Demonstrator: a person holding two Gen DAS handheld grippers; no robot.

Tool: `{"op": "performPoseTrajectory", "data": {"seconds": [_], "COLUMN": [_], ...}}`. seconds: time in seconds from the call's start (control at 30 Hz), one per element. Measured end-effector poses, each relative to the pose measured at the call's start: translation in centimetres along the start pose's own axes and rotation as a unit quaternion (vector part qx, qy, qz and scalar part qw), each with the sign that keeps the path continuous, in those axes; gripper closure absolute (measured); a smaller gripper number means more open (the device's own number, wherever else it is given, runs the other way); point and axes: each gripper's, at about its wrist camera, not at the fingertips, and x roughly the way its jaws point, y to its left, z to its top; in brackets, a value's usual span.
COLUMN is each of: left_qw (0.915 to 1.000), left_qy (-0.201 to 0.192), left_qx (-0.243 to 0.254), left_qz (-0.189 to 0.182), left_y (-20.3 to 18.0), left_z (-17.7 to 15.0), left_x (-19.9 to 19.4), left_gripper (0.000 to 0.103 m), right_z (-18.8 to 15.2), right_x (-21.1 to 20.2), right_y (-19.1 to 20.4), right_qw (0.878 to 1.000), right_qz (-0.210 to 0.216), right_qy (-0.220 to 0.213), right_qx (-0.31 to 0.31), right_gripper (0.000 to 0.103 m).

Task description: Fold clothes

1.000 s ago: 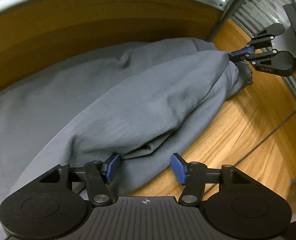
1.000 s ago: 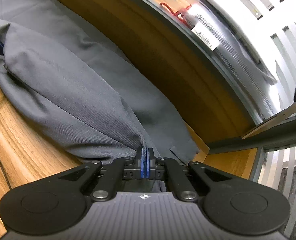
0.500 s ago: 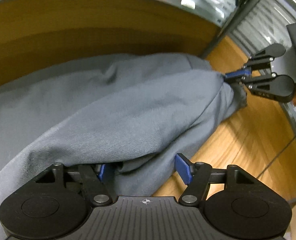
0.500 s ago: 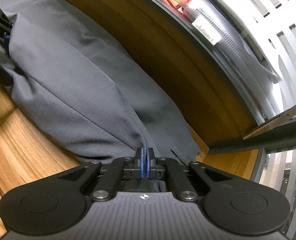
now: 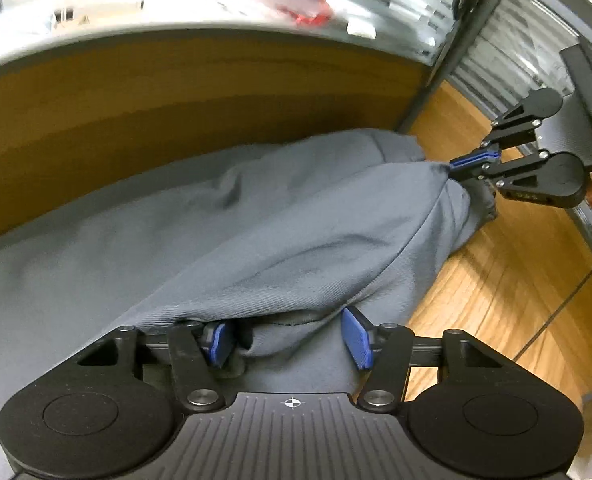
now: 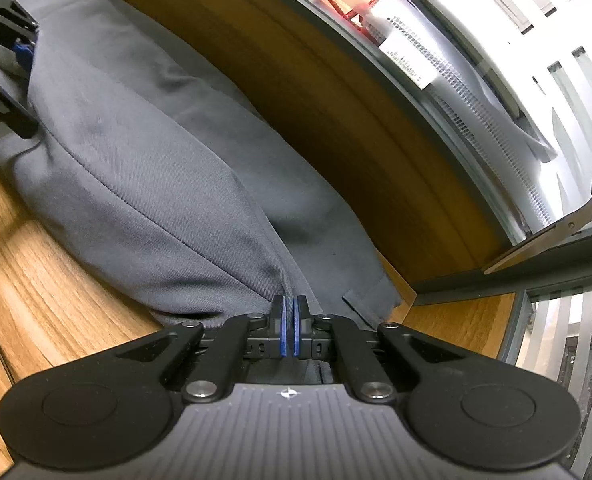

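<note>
Through left wrist cam, grey garment bunched on wooden surface, left gripper fingers part-open and just closing w/ cloth between, through right wrist cam, right gripper fingers pinched tight on garment edge.

We see a wooden tabletop with light grain, and behind it a darker wooden back panel standing upright along its far edge. A thin black cable trails across the tabletop near its right side. Above the panel sits something red, too blurred for us to name, beside a white label. A pair of scissors juts in from the right edge
</note>
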Motion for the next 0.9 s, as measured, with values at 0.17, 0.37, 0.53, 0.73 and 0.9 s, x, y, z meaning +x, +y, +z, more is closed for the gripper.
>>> {"op": "performPoseTrajectory", "data": {"seconds": [0.17,0.37,0.53,0.73,0.9], "left_qw": [0.9999,1.0000,0.9997,0.9993,0.9972], "left_qy": [0.012,0.007,0.014,0.027,0.069], "left_qx": [0.004,-0.001,0.018,0.020,0.016], "left_qz": [-0.003,-0.004,-0.006,-0.018,-0.021], "left_y": [-0.8,-1.8,-4.7,-8.2,-9.4], "left_z": [-0.5,-1.2,-0.8,-3.8,-9.1], "left_x": [0.8,-1.4,-5.4,-8.5,-6.1], "left_gripper": [0.075,0.091,0.093,0.091,0.092], "right_z": [-0.3,-0.6,-1.6,-4.7,-9.8], "right_x": [0.3,-0.2,-3.3,-8.6,-8.4], "right_y": [-0.1,-0.1,0.0,2.0,6.6], "right_qw": [1.000,1.000,1.000,0.999,0.999], "right_qz": [0.003,0.004,-0.004,-0.016,-0.016], "right_qy": [-0.001,-0.007,-0.028,-0.024,0.028], "right_qx": [0.002,-0.003,0.004,0.021,0.029], "right_gripper": [0.100,0.100,0.101,0.101,0.103]}}
